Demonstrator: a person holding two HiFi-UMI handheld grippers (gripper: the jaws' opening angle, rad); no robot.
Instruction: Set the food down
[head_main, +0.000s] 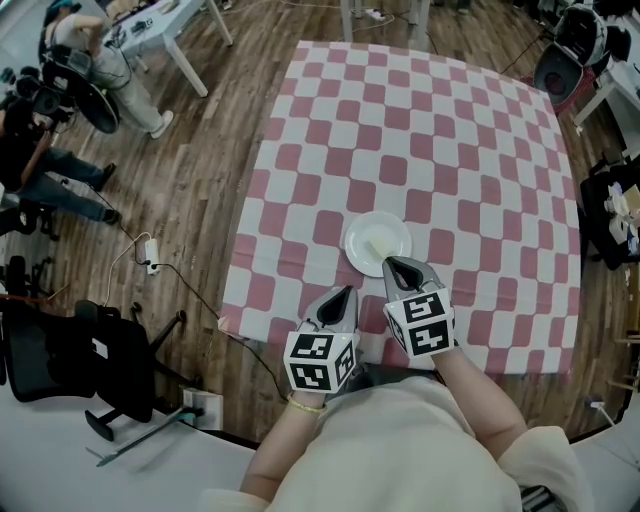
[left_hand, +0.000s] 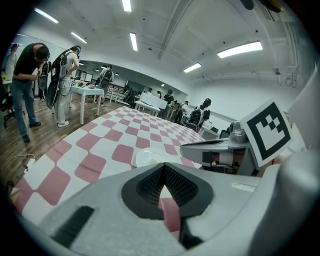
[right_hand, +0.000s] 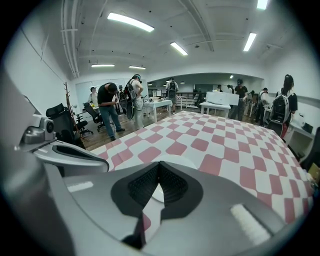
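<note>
Food (head_main: 377, 250), a small pale piece, type unclear, sits on the white plate (head_main: 355, 230) slightly toward the plate's near edge. The plate is on the pink-and-white checked tablecloth (head_main: 450, 150), on the side closest to the person.

Right gripper (head_main: 397, 265): jaws pressed together with nothing between them. Its own view shows the pads meeting at the tip (right_hand: 158, 165), with only the plate (right_hand: 173, 158) and cloth beyond. So it carries nothing.

Left gripper (head_main: 345, 296): jaws also together and empty (left_hand: 163, 167). It sits over the cloth, clear of the plate.

Key relation: the food lies straight ahead of the right gripper's tips, just past the near rim. The tips are at or just over that rim, and I can't tell whether they touch it. The right gripper is clearly the nearer tool. The left is back toward the person and off to the left, and it sees the plate (left_hand: 145, 157) ahead and slightly left of its jaws.

The food's long axis seems to run roughly from the plate centre toward the near rim, about in line with the right jaws. It's too small to be sure.

Judgement: the set-down looks done, with the food on the plate and neither gripper holding anything. A straight pull-back along the right gripper's own axis should clear it. The risk is clipping the near rim and shifting the plate.
</note>
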